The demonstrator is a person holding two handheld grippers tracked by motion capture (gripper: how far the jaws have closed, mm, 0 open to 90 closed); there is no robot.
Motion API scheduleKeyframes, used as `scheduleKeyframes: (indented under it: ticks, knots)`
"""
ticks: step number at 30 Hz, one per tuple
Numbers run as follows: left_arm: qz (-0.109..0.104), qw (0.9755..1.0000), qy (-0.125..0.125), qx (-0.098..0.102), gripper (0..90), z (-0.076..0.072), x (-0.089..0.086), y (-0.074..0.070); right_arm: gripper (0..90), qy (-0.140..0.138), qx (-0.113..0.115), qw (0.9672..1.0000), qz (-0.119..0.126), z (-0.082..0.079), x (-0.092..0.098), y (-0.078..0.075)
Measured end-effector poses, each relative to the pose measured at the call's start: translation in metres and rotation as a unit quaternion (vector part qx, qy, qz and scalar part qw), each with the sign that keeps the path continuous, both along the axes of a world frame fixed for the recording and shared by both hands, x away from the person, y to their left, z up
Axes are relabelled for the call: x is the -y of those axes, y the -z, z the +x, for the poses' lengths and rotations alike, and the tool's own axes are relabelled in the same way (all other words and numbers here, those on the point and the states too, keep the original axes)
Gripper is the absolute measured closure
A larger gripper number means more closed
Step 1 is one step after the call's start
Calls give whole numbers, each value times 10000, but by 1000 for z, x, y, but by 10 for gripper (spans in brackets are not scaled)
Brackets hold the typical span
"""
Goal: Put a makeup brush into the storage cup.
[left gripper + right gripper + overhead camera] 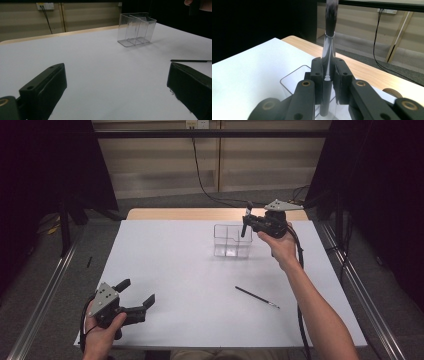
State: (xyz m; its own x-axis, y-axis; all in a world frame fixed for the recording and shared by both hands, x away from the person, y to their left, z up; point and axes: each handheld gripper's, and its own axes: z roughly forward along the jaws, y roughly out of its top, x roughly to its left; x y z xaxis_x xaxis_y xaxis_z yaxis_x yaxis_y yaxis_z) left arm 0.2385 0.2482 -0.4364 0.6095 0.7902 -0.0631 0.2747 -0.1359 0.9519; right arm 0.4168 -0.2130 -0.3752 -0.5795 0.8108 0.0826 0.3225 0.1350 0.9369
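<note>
The right gripper (329,75) is clamping a makeup brush (329,42) upright, bristles at the top, and in the right gripper view the bristle tip is running off the top edge while the handle's lower end is dipping behind the jaws. Whether that end is already inside the clear divided organizer (231,240) is hard to make out; it is hanging right at the box's rim. The right hand (280,245) is reaching out just right of the organizer, forearm stretched long, gripper turned toward the box. A thin dark brush (257,297) is lying flat well nearer the person than the organizer. The left gripper (136,296) is sitting far near-left of the organizer, jaws spread wide with nothing between them, the left hand (102,335) partly cut off at the frame's bottom.
</note>
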Motion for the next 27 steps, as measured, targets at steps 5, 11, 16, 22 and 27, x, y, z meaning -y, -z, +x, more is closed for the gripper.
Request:
scheduleKeyframes:
  ticks: [5, 11, 16, 22, 27]
  knots:
    - [-12, 10000, -28, -32, 26, 0, -1, 1, 795, 29, -68, 10000, -20, 1, 1, 4]
    - [-5, 10000, -58, -8, 27, -1, -3, 0, 796, 7, -132, 9999, 1, 3, 0, 9]
    - [-4, 10000, -60, -7, 27, 0, -2, 0, 796, 34, -213, 9997, -63, 4, -1, 15]
    - [20, 10000, 23, -66, 26, 0, -2, 1, 796, 5, -270, 9996, -115, 5, -3, 21]
    - [20, 10000, 62, -35, 26, 0, -1, 1, 795, 13, -282, 9995, -109, 5, -3, 27]
